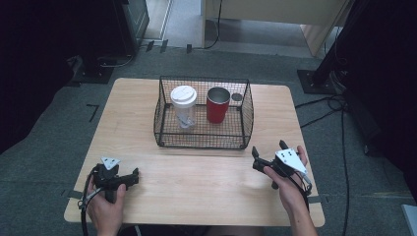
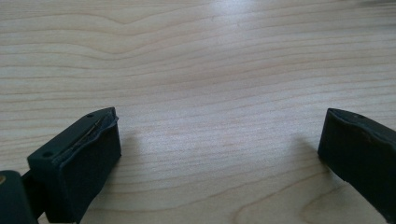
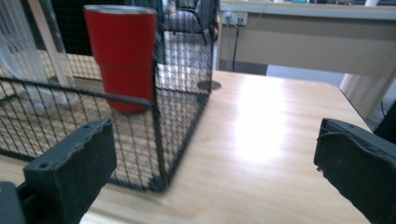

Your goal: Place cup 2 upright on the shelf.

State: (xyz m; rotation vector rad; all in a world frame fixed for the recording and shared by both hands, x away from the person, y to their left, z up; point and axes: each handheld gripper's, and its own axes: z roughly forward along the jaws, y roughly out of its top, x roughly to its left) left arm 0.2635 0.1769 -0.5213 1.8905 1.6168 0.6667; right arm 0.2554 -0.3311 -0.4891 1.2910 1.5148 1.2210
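Now we hold both grippers, left [image 1: 129, 178] and right [image 1: 269, 149], jaws open and empty over the worktop [image 1: 196, 172]; the red tumbler [image 1: 218, 104] stands inside the wire basket [image 1: 201, 141], beside a lidded clear cup [image 1: 183, 105].

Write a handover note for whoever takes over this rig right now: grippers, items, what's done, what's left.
Left gripper: open, holding nothing, low over the bare table near the front left corner.
Right gripper: open, holding nothing, near the front right, pointing toward the wire basket.
Red cup stands upright in the basket's right half; clear tumbler with white lid stands upright in its left half.
A small dark disc lies on the table behind the basket.
Done: nothing gripped.
Left: probably reach into the basket; the red cup is nearest the right gripper.
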